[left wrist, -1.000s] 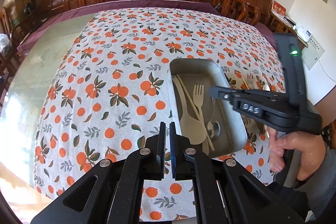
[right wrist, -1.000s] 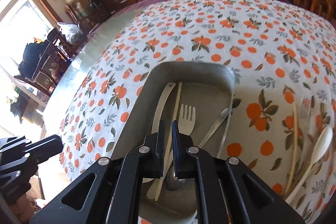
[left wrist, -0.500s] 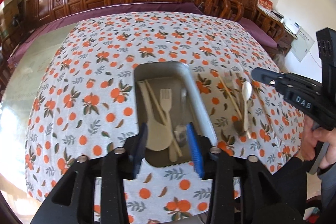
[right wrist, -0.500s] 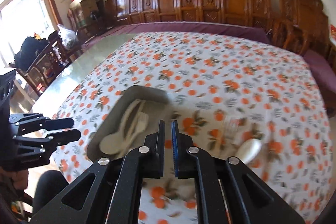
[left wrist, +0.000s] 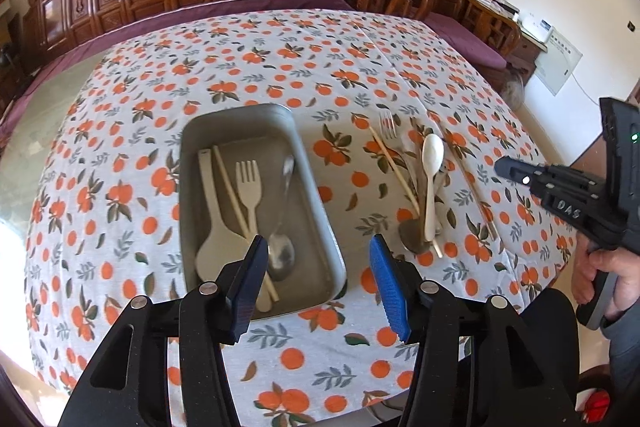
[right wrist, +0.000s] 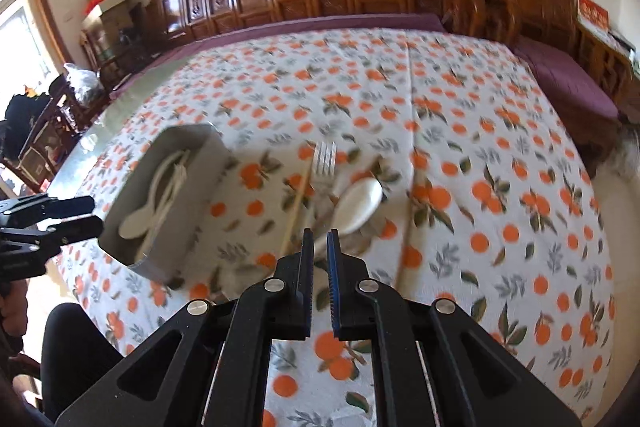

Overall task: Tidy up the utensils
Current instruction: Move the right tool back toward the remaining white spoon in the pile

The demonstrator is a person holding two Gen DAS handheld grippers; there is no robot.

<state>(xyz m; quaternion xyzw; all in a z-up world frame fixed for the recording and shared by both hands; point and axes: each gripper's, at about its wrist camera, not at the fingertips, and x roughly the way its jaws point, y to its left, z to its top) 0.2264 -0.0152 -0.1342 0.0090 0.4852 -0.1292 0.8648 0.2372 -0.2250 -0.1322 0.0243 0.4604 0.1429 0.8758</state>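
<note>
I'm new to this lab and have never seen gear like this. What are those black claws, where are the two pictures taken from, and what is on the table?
No robot here: a person holds a two-finger gripper in each hand, each with a fisheye camera looking along its fingers. One picture comes from the left gripper, whose jaws stand wide apart and empty. The other comes from the right gripper, its jaws nearly together with nothing visible between them. On the orange-print tablecloth sits a metal tray holding a beige spoon, beige fork, chopstick and metal spoon. To its right lies a loose pile: a white spoon, metal fork and more chopsticks.
</note>
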